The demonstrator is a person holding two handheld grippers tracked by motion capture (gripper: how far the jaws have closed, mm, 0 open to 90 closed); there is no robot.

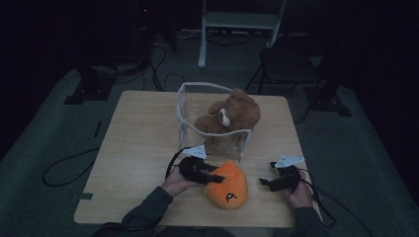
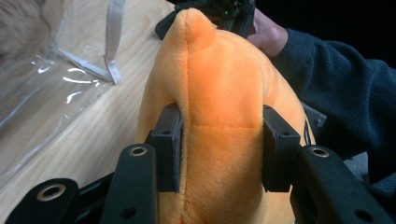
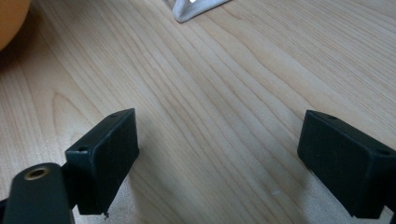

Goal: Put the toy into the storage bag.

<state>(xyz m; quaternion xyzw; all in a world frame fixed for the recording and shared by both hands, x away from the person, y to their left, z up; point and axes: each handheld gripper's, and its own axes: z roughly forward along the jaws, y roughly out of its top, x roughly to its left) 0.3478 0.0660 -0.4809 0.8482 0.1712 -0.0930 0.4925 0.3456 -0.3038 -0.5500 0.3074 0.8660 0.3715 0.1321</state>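
An orange plush toy [image 1: 228,186] lies near the front edge of the wooden table [image 1: 138,148]. My left gripper [image 1: 216,177] is shut on its left side. In the left gripper view both pads [image 2: 169,140] press into the orange plush toy [image 2: 224,84], denting it. My right gripper [image 1: 267,173] rests to the right of the toy, apart from it. Its jaws [image 3: 219,140] stand open over bare wood, with an edge of the orange toy [image 3: 9,18] at the top left. A brown teddy bear [image 1: 230,116] sits in a clear bag [image 1: 197,106] behind the toy.
The clear bag [image 2: 46,93] with white seams stands close behind the toy; one white corner [image 3: 191,9] reaches toward my right gripper. The person's right hand and dark sleeve [image 2: 336,79] lie beyond the toy. Cables, a chair [image 1: 286,64] and stand legs surround the table.
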